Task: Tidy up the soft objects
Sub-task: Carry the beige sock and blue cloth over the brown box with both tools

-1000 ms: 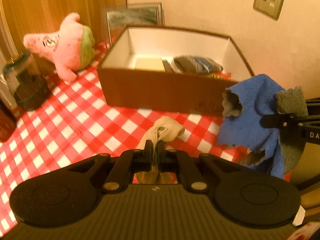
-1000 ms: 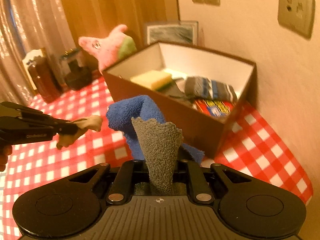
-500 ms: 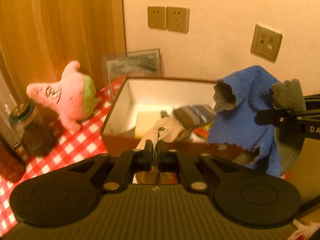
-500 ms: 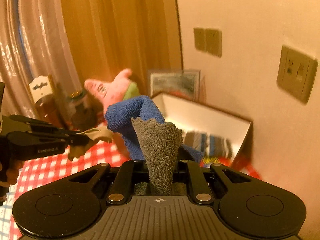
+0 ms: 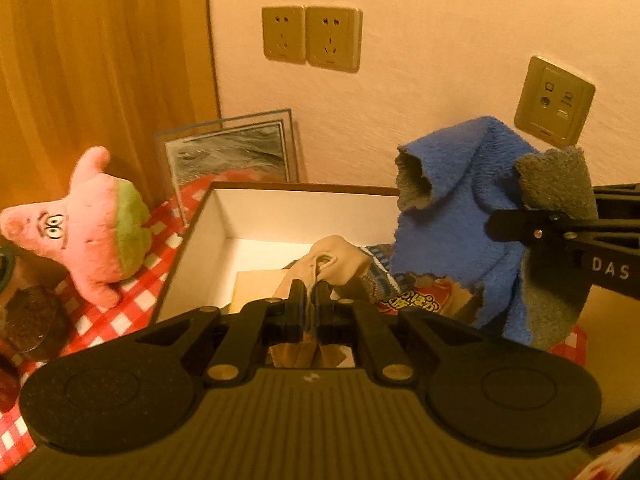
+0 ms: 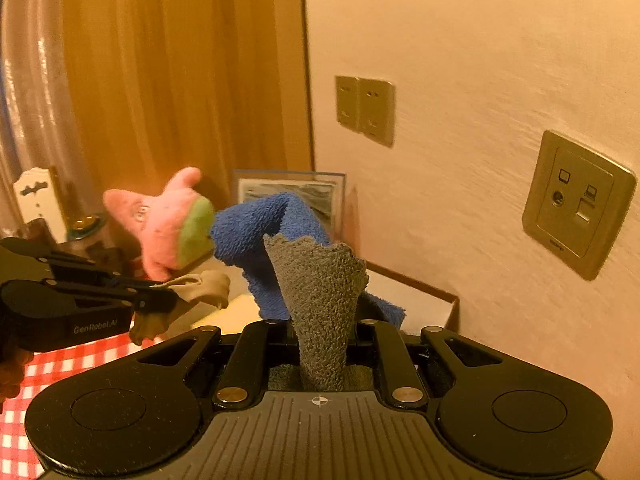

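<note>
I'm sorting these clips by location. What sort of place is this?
Most likely a room in a home: a red-checked tablecloth, wall sockets on a plaster wall, an orange curtain and a pink plush toy beside a cardboard box.

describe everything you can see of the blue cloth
The blue cloth is a fluffy terry towel, bright blue on one face and grey on the other, with ragged edges. It hangs crumpled and folded in the air, pinched by the right tool, over the right end of the open cardboard box. A grey corner sticks up past the grip. Nothing else seems to touch it.
</note>
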`<state>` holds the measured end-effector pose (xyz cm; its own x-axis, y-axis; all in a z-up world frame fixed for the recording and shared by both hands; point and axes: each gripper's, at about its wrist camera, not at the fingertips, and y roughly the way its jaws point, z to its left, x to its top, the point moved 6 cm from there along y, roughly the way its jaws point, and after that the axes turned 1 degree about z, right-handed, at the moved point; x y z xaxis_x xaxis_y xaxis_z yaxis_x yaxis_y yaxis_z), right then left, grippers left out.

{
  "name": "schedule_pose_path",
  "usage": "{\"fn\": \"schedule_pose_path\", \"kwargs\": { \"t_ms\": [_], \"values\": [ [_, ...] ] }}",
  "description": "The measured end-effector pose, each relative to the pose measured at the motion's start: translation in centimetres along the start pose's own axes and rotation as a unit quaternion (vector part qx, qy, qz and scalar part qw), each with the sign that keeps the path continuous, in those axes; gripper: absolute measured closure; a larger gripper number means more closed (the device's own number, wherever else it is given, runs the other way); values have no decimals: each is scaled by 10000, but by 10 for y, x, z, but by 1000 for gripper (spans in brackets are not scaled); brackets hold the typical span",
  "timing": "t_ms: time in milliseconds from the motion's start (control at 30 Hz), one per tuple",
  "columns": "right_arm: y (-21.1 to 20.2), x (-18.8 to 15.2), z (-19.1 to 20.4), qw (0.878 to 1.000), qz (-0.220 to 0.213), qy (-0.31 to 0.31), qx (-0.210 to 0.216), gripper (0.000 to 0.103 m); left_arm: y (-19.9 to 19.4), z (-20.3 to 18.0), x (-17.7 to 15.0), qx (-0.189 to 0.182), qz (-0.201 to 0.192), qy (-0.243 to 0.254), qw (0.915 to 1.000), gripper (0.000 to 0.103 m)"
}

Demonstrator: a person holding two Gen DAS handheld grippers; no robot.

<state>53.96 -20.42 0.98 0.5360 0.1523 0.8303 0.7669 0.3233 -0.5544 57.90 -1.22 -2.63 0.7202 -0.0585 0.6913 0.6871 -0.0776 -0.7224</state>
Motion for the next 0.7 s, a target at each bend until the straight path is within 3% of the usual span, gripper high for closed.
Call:
{"fn": "schedule_pose_path", "kwargs": {
  "t_ms": [267, 367, 433, 467, 700],
  "values": [
    [29, -2, -24, 9997, 181, 56, -157, 89, 44, -7, 7, -46, 250, -30, 9997, 96],
    [40, -2, -31, 9995, 238, 107, -177, 89, 57, -5, 10, -59, 268, -105, 9996, 89],
    [46, -1, -34, 9994, 275, 119, -178, 89, 63, -4, 11, -57, 276, -131, 9995, 65],
    [48, -2, -36, 9994, 285, 125, -176, 89, 65, -3, 11, -30, 265, -139, 9995, 62],
    [61, -2, -42, 9991, 366, 142, -154, 89, 75, 10, 7, 70, 419, -188, 9989, 60]
  ]
}}
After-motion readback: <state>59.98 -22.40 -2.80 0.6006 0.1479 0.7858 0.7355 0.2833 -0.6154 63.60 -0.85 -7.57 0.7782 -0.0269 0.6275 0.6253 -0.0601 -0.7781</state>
